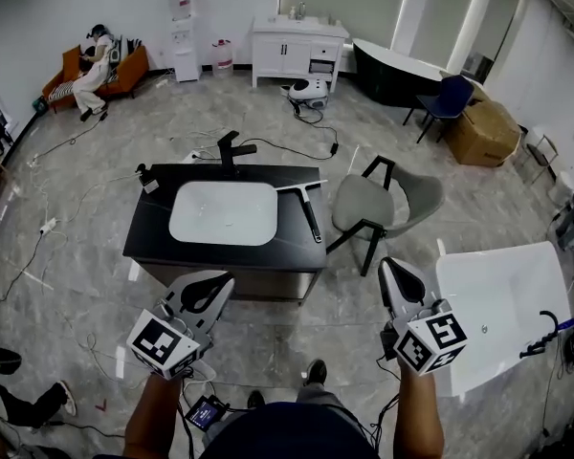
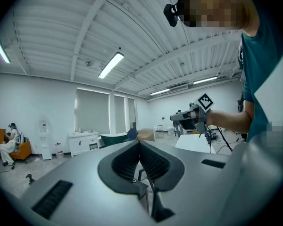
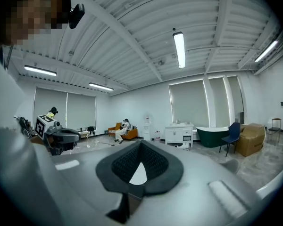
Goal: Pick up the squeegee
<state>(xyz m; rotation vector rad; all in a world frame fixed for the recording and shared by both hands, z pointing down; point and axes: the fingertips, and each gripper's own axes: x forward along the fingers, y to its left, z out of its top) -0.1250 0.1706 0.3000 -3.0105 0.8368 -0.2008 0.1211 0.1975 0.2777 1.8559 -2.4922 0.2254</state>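
Note:
The squeegee lies on the black vanity counter, just right of the white sink basin; its pale blade is at the far end and its black handle points toward me. Both grippers hover short of the counter, above the floor. My left gripper is shut and holds nothing; its jaws meet at the tip in the left gripper view. My right gripper is also shut and empty. Neither gripper view shows the squeegee.
A black faucet stands behind the basin. A grey chair sits right of the counter, and a white tub lies at my right. Cables trail over the floor. A person sits on an orange sofa far back left.

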